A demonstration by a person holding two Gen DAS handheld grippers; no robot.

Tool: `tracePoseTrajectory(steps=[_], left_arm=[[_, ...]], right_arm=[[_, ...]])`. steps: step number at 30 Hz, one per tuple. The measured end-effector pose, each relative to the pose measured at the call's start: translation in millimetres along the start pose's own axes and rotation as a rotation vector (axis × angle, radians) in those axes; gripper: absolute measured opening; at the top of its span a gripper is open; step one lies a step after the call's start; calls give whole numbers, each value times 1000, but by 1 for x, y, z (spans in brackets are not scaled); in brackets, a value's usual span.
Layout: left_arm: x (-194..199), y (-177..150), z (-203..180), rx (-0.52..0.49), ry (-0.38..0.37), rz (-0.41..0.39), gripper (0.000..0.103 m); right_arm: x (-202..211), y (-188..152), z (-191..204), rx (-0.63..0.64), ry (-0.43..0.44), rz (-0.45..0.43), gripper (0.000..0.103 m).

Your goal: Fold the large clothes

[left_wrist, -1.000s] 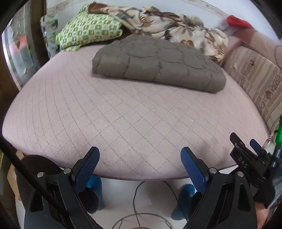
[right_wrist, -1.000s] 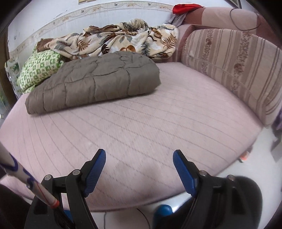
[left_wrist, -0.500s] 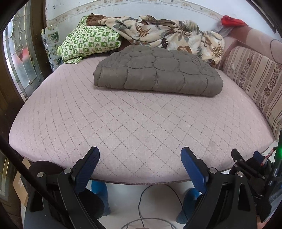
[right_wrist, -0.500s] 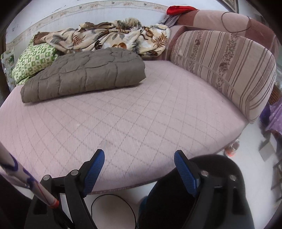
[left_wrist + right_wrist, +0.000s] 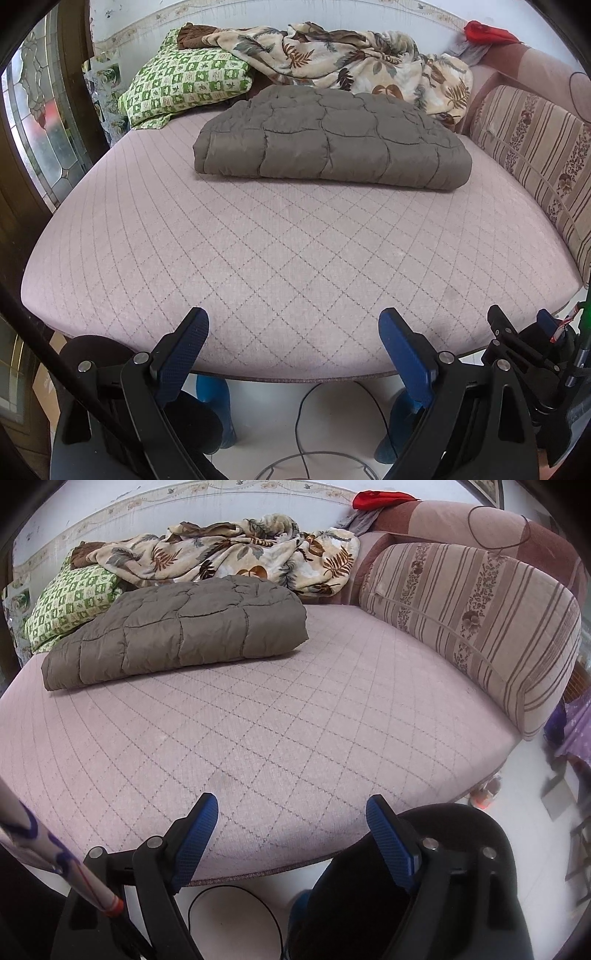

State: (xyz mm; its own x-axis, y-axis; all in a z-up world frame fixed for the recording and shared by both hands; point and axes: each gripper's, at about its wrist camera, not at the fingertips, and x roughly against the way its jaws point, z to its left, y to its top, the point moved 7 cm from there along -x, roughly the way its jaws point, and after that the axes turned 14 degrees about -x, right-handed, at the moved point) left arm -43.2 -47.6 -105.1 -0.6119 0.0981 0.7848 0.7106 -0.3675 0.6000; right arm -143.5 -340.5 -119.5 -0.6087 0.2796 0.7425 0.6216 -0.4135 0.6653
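A grey-brown quilted garment (image 5: 332,140) lies folded into a thick rectangle at the far middle of the pink quilted bed (image 5: 280,258). It also shows in the right wrist view (image 5: 177,631), at the far left of the bed (image 5: 280,723). My left gripper (image 5: 293,325) is open and empty, hovering at the bed's near edge, far from the garment. My right gripper (image 5: 291,808) is open and empty, also at the near edge. The right gripper's body (image 5: 524,354) shows at the lower right of the left wrist view.
A leaf-print blanket (image 5: 347,62) and a green checked pillow (image 5: 184,88) are piled at the back. A striped backrest cushion (image 5: 476,620) lines the right side. A red cloth (image 5: 376,498) lies on top of it. A cable (image 5: 317,402) runs on the white floor below.
Both grippers have drawn back and risen from the bed, so the folded garment looks farther away. Both stay open.
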Motion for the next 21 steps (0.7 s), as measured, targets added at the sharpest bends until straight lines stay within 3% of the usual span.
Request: tracePoseTrajectory(steps=[21], left_arm=[[-14,-8,4,18,-10,55,93]], right_arm=[[-5,-4,5,35,-25,6,87]])
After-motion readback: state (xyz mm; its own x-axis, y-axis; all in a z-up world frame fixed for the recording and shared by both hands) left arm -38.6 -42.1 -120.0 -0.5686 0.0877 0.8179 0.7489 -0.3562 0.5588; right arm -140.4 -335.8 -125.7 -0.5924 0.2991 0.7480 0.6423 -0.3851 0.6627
